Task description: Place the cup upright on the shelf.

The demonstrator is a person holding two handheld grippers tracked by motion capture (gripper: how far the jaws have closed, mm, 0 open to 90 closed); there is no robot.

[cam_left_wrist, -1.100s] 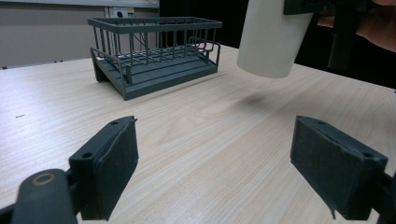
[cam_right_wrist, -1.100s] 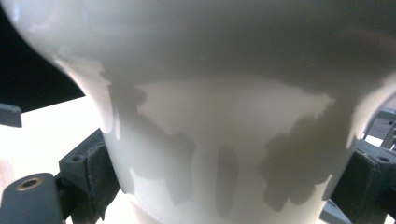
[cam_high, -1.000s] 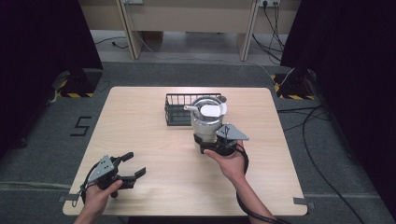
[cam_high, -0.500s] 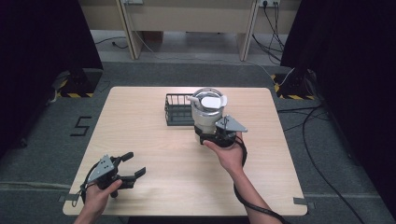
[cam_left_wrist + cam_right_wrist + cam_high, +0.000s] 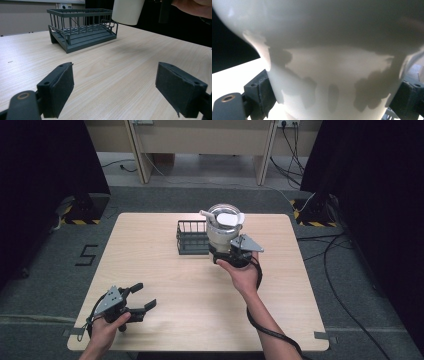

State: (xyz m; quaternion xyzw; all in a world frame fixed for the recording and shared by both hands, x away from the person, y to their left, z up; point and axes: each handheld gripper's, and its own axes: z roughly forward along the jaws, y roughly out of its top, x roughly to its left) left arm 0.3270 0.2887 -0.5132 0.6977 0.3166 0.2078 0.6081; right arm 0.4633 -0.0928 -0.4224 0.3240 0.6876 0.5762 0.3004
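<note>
A white cup (image 5: 223, 227) with a pale lid hangs in the air at the right end of a dark wire rack (image 5: 191, 237). My right gripper (image 5: 227, 251) is shut on the cup's lower body, and in the right gripper view the cup (image 5: 332, 62) sits wedged between both pads. The left gripper view shows the cup's base (image 5: 127, 11) hovering above the table, just right of the rack (image 5: 82, 27). My left gripper (image 5: 140, 296) rests near the table's front left corner, open and holding nothing, and its jaws (image 5: 115, 87) stand wide apart.
The light wooden table (image 5: 165, 270) stands on grey carpet. Cables (image 5: 350, 255) run along the floor at the right. A pale desk frame (image 5: 200, 140) stands beyond the far edge, with dark curtains on both sides.
My right gripper has carried the cup away from the person and a little left, closer to the rack's right end. The left gripper has stayed where it was.
</note>
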